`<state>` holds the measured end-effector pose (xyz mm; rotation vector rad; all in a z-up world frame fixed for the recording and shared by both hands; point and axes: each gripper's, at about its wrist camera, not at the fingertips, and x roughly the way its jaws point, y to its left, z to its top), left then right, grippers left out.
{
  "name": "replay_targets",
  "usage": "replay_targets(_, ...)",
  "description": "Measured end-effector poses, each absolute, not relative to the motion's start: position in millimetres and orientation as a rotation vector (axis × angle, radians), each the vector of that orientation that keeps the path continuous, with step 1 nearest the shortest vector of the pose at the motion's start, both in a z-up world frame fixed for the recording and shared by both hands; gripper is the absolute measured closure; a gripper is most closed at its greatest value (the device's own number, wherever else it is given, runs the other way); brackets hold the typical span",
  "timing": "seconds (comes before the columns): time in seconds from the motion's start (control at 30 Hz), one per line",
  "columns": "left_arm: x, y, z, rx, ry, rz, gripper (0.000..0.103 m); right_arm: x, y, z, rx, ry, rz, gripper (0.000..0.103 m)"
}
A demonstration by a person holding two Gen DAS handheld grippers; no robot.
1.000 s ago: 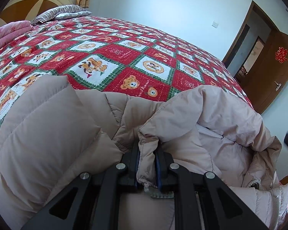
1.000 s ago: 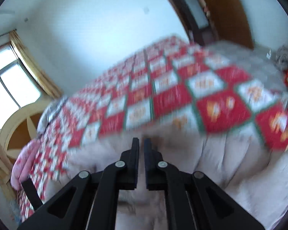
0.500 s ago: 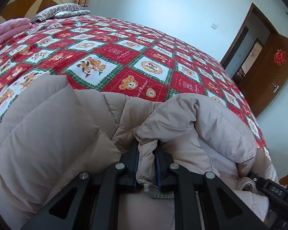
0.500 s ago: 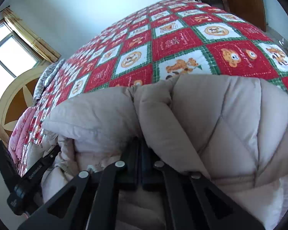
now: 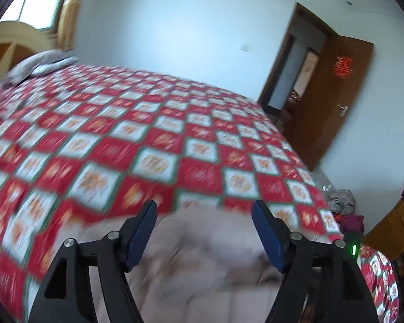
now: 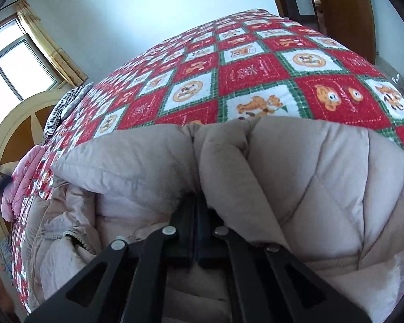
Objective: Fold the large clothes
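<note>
Right wrist view has your right gripper (image 6: 195,215) clamped tight into a fold of the beige puffer jacket (image 6: 296,177), fingertips buried between two puffy panels. Biggest risk, I'd guess, is that slick padded fabric sliding out of such a narrow pinch if you pull hard, or the whole bundle dragging across the checked bedspread (image 6: 256,70) instead of folding. Your left gripper (image 5: 204,232) is opening, jaws wide with nothing between them, so that side has no control and the fold could flop open. The jacket lies bunched at the near edge of the bed, just below and ahead of the left fingers, blurry there.
</note>
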<state>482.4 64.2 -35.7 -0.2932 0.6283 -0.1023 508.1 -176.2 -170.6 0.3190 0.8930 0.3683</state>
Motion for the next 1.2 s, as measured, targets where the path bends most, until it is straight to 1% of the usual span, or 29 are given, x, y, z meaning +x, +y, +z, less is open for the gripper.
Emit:
replay_targets(0.07,517.2,49.9,-45.8,-0.297,0.693,-0.139,0.030,508.0,-177.5,-171.0,0.327,0.891,0.373,0.103)
replay_targets(0.13,547.4,38.3,-73.1,-0.285,0.797,-0.140,0.030,508.0,-177.7,-171.1,0.332,0.890,0.375,0.103)
replay_targets(0.23,557.6,33.8,-119.7,-0.253,0.921,-0.095,0.030,508.0,-178.9,-171.6,0.343,0.888,0.381,0.103)
replay_targets(0.27,549.5,32.0,-129.8,-0.237,0.912,-0.105,0.030,507.8,-179.6,-171.5,0.347,0.886,0.384,0.103)
replay_targets(0.3,536.3,29.8,-134.6,-0.199,0.866,-0.109,0.030,507.6,-179.7,-171.5,0.348,0.885,0.385,0.103)
replay_targets(0.37,522.7,25.7,-138.5,-0.164,0.822,-0.083,0.030,507.2,-178.7,-170.8,0.342,0.885,0.384,0.103)
replay_targets(0.53,528.8,16.6,-146.7,-0.092,0.838,-0.038,0.029,499.3,-176.9,-159.7,0.316,0.871,0.347,0.103)
replay_targets(0.57,532.2,17.9,-147.9,-0.095,0.842,-0.038,0.029,493.2,-176.9,-148.2,0.303,0.854,0.327,0.100)
replay_targets(0.63,530.6,18.3,-149.8,-0.096,0.844,-0.035,0.029,484.5,-174.4,-127.2,0.293,0.780,0.329,0.091)
replay_targets(0.7,531.2,16.2,-150.4,-0.081,0.847,-0.026,0.029,481.6,-164.8,-104.0,0.267,0.708,0.340,0.089)
replay_targets(0.77,531.6,16.2,-151.0,-0.079,0.847,-0.026,0.029,492.2,-148.8,-97.3,0.220,0.713,0.351,0.089)
replay_targets(0.87,530.6,13.6,-150.9,-0.075,0.846,-0.023,0.029,520.4,-120.2,-124.6,0.107,0.845,0.339,0.089)
replay_targets(0.93,530.2,14.1,-150.2,-0.075,0.839,-0.024,0.029,528.5,-115.1,-152.0,0.072,0.909,0.309,0.093)
replay_targets(0.97,530.4,14.1,-150.3,-0.075,0.840,-0.024,0.029,528.9,-116.8,-155.6,0.089,0.904,0.313,0.094)
replay_targets(1.03,529.7,12.4,-150.1,-0.057,0.843,-0.014,0.029,529.4,-118.5,-158.5,0.089,0.903,0.311,0.095)
replay_targets(1.2,530.5,10.0,-151.0,-0.035,0.850,0.008,0.030,529.4,-105.4,-160.8,-0.011,0.903,0.274,0.095)
